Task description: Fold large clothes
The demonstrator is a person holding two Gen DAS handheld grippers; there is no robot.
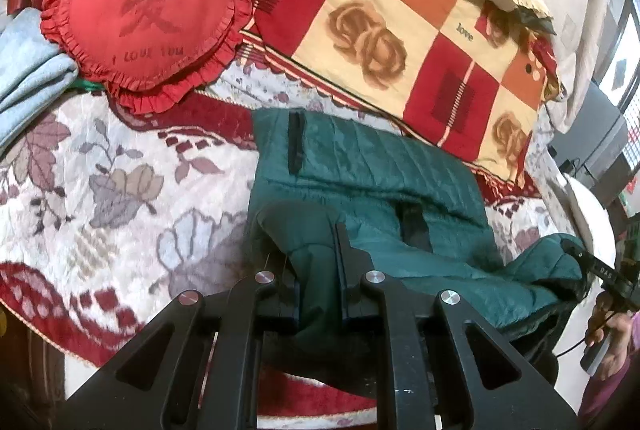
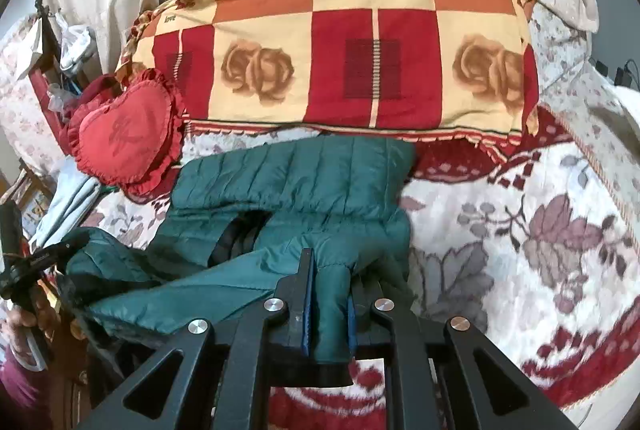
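A dark green quilted jacket (image 1: pixel 372 170) lies on the floral bedspread (image 1: pixel 100 170), partly folded, with black pocket slits showing. My left gripper (image 1: pixel 318 262) is shut on a bunched fold of the jacket at its near left edge. In the right wrist view the jacket (image 2: pixel 304 170) lies in the middle of the bed, and my right gripper (image 2: pixel 328 270) is shut on a green fold at its near right edge. The other gripper shows at the frame edges: the right one (image 1: pixel 600 270), the left one (image 2: pixel 36 262).
A red, cream and orange checked quilt (image 1: pixel 400 30) lies folded behind the jacket. A red heart cushion (image 1: pixel 144 18) sits at the back left beside pale blue cloth (image 1: pixel 28 70). The bed's near edge is just below my grippers. A grey box (image 1: pixel 600 134) stands at the right.
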